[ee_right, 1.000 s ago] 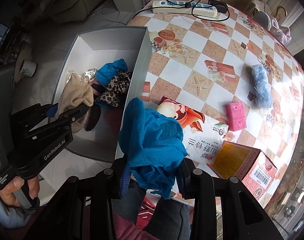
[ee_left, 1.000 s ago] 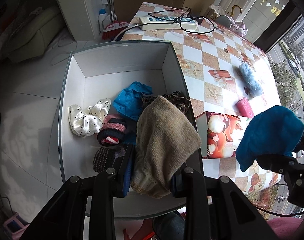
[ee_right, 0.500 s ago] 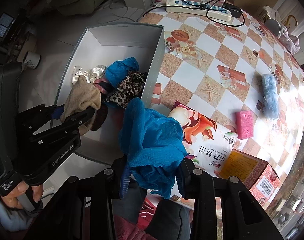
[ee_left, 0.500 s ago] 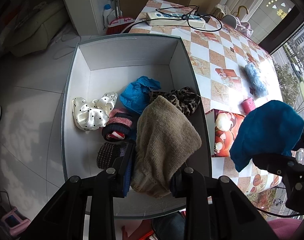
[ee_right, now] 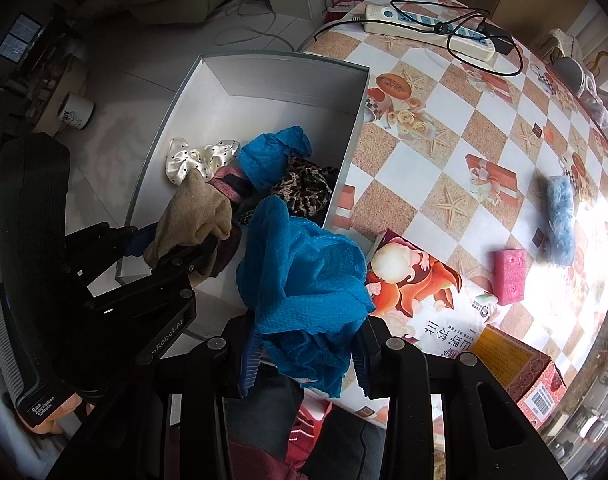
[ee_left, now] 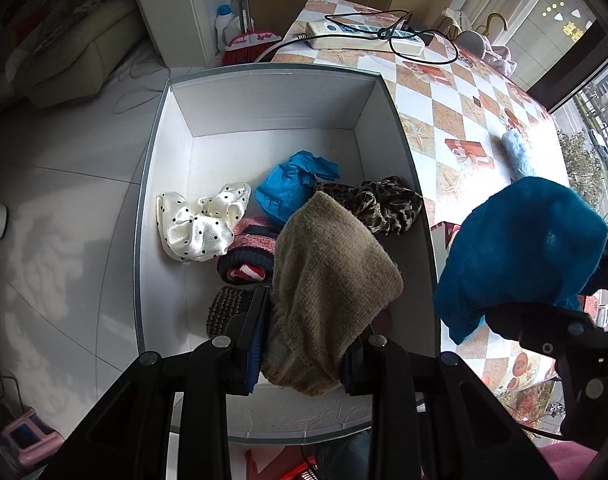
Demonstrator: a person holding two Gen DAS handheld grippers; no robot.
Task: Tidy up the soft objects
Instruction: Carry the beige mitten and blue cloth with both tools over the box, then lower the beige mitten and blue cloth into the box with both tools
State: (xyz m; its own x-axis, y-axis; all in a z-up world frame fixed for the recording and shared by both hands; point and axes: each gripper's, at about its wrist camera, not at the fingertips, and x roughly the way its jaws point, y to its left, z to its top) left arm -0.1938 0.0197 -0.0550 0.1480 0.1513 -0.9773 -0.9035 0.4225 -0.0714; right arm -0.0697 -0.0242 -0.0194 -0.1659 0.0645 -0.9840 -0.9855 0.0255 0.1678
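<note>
Over the last second we have carried both loads further over the box (ee_left: 156,160): more of its far wall and floor now shows in the left view, and the right view has slid leftward so the box sits nearer its centre. Neither grip has changed. Our left hand-held gripper (ee_left: 304,344) is clamped on the beige knit (ee_left: 332,280), which hangs above the near end of the box, over the pile. Our right hand-held gripper (ee_right: 304,352) is clamped on the blue cloth (ee_right: 304,280), which hangs over the box's right wall, partly above the counter (ee_right: 424,152). We judge both pieces are close to being dropped in, the knit sooner than the cloth.

Already inside lie a dotted scrunchie (ee_left: 200,228), a blue bag (ee_left: 292,188), a leopard scrunchie (ee_left: 380,204) and a striped band (ee_left: 248,256), bunched toward the right and near side; the far left floor is bare. Still out on the counter are a pale blue fluffy piece (ee_right: 560,220) and a pink sponge (ee_right: 510,276), beside a printed packet (ee_right: 436,300) and a carton (ee_right: 516,372). The two tools hang close together, so we could knock one against the other.
</note>
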